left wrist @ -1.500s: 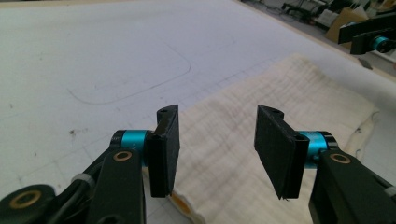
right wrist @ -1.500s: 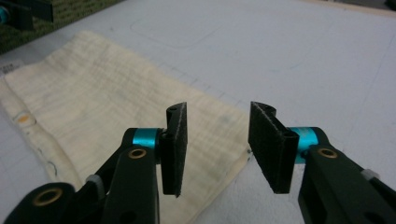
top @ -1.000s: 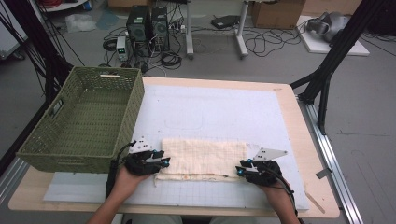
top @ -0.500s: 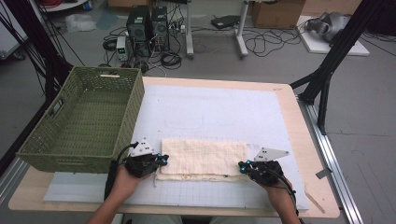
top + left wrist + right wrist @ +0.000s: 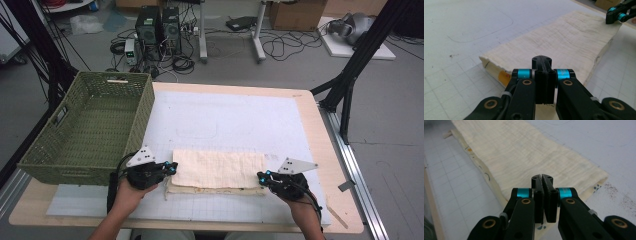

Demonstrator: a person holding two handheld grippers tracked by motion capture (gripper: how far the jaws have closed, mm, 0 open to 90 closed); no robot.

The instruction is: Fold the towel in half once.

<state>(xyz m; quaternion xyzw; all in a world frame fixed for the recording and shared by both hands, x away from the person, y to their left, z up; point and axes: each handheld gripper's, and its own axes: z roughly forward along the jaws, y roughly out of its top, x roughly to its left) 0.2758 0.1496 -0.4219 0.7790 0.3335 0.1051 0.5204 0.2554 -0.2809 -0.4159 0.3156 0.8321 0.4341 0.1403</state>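
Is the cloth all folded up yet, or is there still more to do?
Partly. The cream cloth already lies folded into a long strip. The left tool and right tool each pinch one end. The green basket has nothing in it, so probably another fold, then likely into the basket.

Desk (image 5: 330, 150): pale wooden top with rounded corners, largely covered by a white gridded mat (image 5: 230, 120) that leaves the wood bare along the right and near edges. On the mat, towards the near edge, lies a folded cream cloth (image 5: 220, 170), long side running left to right, its lower layer showing printed spots. At the left end stands a green woven basket (image 5: 145, 105) with its side just beside the cloth's left end.
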